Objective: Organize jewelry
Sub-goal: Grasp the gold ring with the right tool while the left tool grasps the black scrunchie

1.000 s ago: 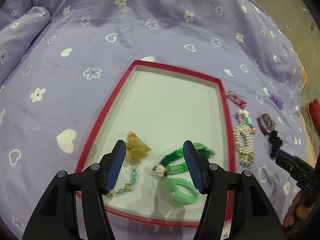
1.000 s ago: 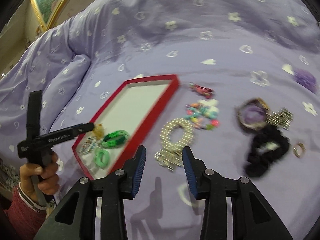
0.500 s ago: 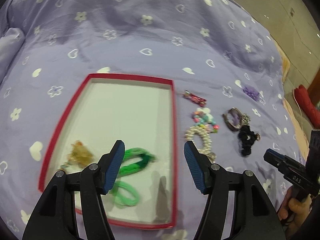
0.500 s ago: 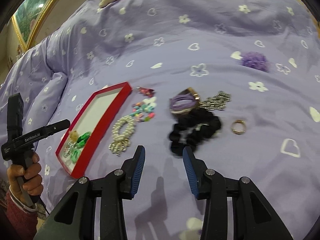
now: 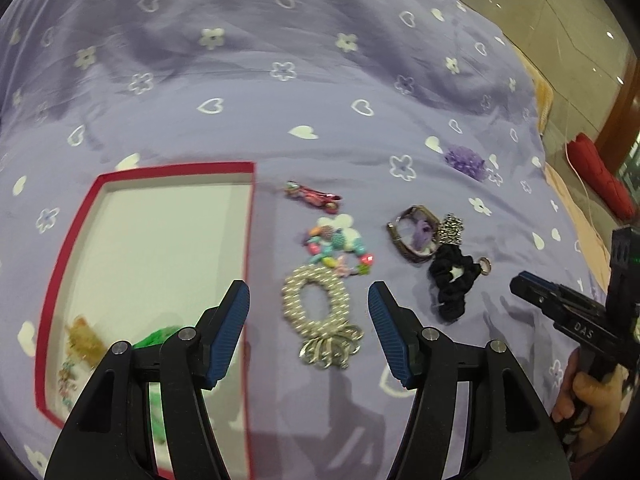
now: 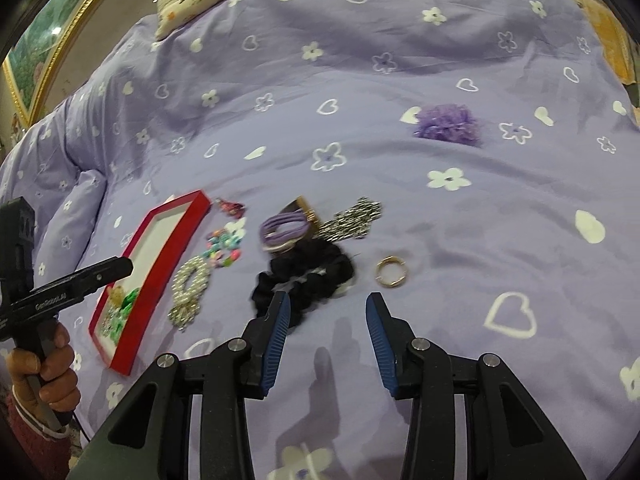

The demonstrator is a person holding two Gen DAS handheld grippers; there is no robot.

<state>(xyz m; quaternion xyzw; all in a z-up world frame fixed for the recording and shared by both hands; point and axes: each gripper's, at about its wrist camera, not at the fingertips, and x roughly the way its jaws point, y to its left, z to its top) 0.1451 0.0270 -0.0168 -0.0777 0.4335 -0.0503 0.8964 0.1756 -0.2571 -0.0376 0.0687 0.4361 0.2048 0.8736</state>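
Lying lengthwise on the bed (image 5: 320,92), pearl bracelet (image 5: 318,316) points away between the left gripper (image 5: 309,330)'s spread fingers; red tray (image 5: 248,240) beside it. Right gripper (image 6: 327,340) also apart, empty, marked "DAS".

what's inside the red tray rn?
Inside the red tray: an amber piece, green bands and a beaded strand. The left gripper body covers most of the green bands in the left wrist view.

A red tray (image 5: 248,240) holds green bands (image 6: 129,300), blurred. Beside it on the bed lie a pearl bracelet (image 5: 318,316), beaded bracelet (image 5: 340,246) and black scrunchie (image 6: 308,280).
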